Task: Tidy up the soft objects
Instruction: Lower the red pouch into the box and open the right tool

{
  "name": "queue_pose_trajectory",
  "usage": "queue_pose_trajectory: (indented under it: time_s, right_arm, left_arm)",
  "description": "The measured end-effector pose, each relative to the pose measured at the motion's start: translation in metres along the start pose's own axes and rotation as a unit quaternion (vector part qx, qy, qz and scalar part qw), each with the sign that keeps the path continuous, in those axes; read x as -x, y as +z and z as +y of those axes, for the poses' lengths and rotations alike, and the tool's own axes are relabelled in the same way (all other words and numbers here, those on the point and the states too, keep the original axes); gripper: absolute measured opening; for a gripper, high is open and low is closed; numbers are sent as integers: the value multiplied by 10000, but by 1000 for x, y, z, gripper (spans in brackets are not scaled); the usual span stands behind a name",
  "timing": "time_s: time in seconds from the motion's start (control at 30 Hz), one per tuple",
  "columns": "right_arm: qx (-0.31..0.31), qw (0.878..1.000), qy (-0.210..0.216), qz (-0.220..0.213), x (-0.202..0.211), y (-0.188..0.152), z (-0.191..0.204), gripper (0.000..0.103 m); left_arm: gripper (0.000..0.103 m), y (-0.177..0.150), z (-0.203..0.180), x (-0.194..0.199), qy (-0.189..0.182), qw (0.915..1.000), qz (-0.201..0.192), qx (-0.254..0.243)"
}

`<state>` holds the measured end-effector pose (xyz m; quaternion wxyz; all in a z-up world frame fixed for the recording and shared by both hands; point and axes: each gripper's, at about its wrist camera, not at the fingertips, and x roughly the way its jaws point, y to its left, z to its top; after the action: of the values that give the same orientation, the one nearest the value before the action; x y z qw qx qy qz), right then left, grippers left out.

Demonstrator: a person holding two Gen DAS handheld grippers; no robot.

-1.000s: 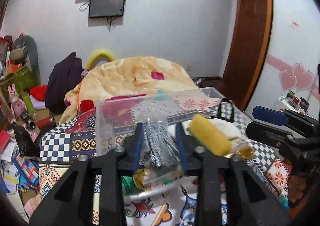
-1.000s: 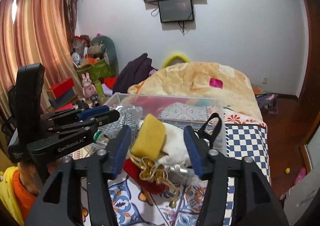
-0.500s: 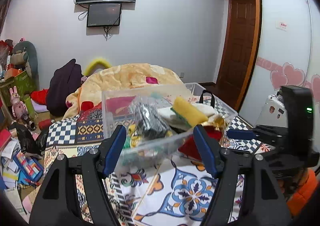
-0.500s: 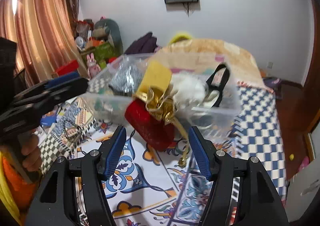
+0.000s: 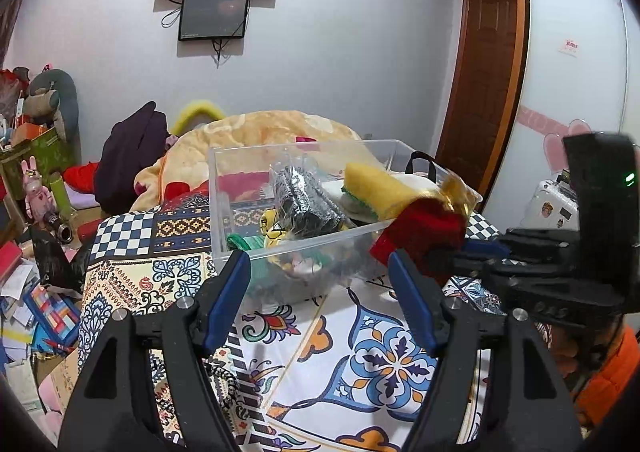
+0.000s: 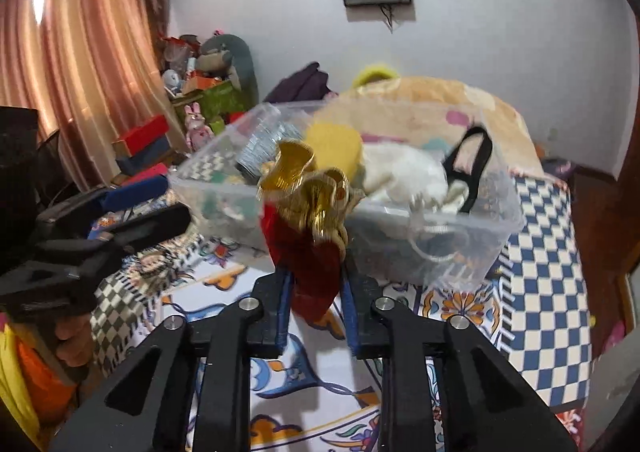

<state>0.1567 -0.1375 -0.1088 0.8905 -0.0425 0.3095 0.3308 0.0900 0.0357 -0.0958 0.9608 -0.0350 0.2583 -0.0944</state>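
A clear plastic bin (image 5: pixel 224 212) (image 6: pixel 472 244) stands on the patterned bedspread, holding a grey sparkly bag (image 5: pixel 304 200), a yellow sponge (image 5: pixel 376 188) (image 6: pixel 336 144), a white soft item (image 6: pixel 404 176) and a black strap (image 6: pixel 476 164). My right gripper (image 6: pixel 314 284) is shut on a red velvet pouch with a gold ruffled top (image 6: pixel 308 252) (image 5: pixel 424 232), holding it at the bin's near wall. My left gripper (image 5: pixel 320 292) is open and empty, just in front of the bin.
The patterned bedspread (image 5: pixel 360 352) stretches in front of the bin. An orange blanket heap (image 5: pixel 272 132) lies behind it. Boxes, toys and papers clutter the floor at the left (image 5: pixel 36 212). A wooden door (image 5: pixel 480 92) stands at the right.
My left gripper let go of the grey sparkly bag, which lies in the bin, opened and drew back. My right gripper closed on the red pouch.
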Motion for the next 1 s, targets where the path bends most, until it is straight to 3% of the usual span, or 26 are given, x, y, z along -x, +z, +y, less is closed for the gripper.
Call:
queue_pose_trajectory:
  time_s: [0.3, 0.43, 0.57, 0.7, 0.83, 1.0]
  right_arm:
    - [-151, 9978, -6, -649, 30, 28, -8, 17]
    - [-213, 9959, -218, -846, 29, 43, -15, 17]
    - [-248, 9954, -615, -695, 10, 51, -23, 17]
    - [-232, 9954, -914, -181, -12, 44, -33, 21]
    - [-235, 9948, -995, 13, -12, 35, -36, 54]
    - [-95, 9951, -920, -351, 18, 36, -27, 69]
  left_arm:
    - [71, 1, 0, 3, -13, 10000, -35, 54]
    - [71, 1, -1, 3, -21, 10000, -44, 49]
    - [71, 1, -1, 4, -24, 10000, -63, 61]
    - [71, 3, 0, 7, -15, 9999, -107, 78]
    - [71, 6, 1, 9, 18, 9998, -165, 93]
    - [71, 16, -3, 18, 88, 9994, -331, 67]
